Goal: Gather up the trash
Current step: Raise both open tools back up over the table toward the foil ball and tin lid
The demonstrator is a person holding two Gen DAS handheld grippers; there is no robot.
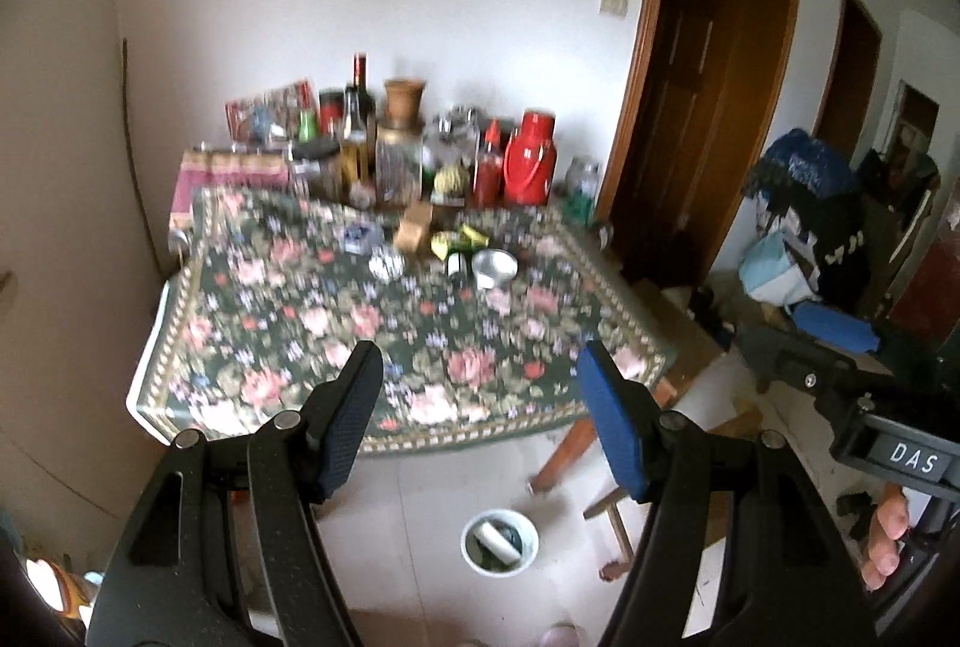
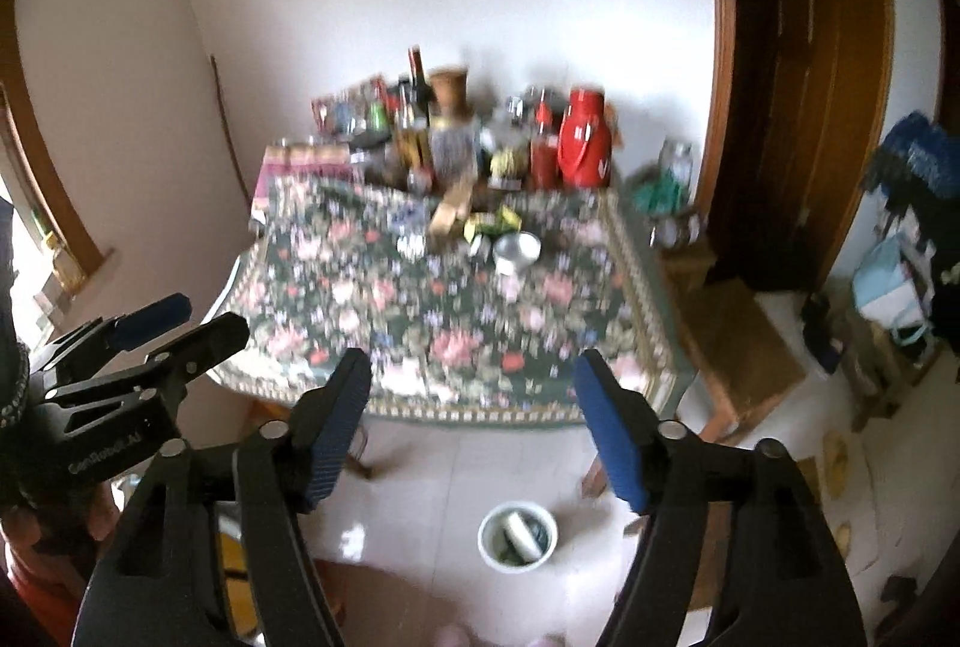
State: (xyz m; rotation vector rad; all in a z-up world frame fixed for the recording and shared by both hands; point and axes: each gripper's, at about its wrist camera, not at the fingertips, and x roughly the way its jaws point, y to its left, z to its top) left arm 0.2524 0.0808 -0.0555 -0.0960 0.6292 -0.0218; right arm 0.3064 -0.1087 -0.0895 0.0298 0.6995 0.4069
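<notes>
A table with a floral cloth (image 1: 336,347) (image 2: 456,341) stands ahead. On it lie small scraps: a yellow-green wrapper (image 1: 459,242) (image 2: 492,224), a small cardboard box (image 1: 414,227) (image 2: 450,215), a crumpled silver piece (image 1: 387,263) (image 2: 413,246), and a metal cup (image 1: 495,268) (image 2: 517,251). A white bin (image 1: 499,542) (image 2: 518,536) with rubbish in it stands on the floor before the table. My left gripper (image 1: 480,377) is open and empty, held above the table's near edge. My right gripper (image 2: 471,383) is open and empty, also short of the table.
Bottles, jars and a red thermos (image 1: 529,158) (image 2: 583,146) crowd the table's back edge. A brown door (image 1: 708,107) is at the right, with a pile of bags (image 1: 798,227) beyond. A wooden stool (image 2: 738,353) stands right of the table.
</notes>
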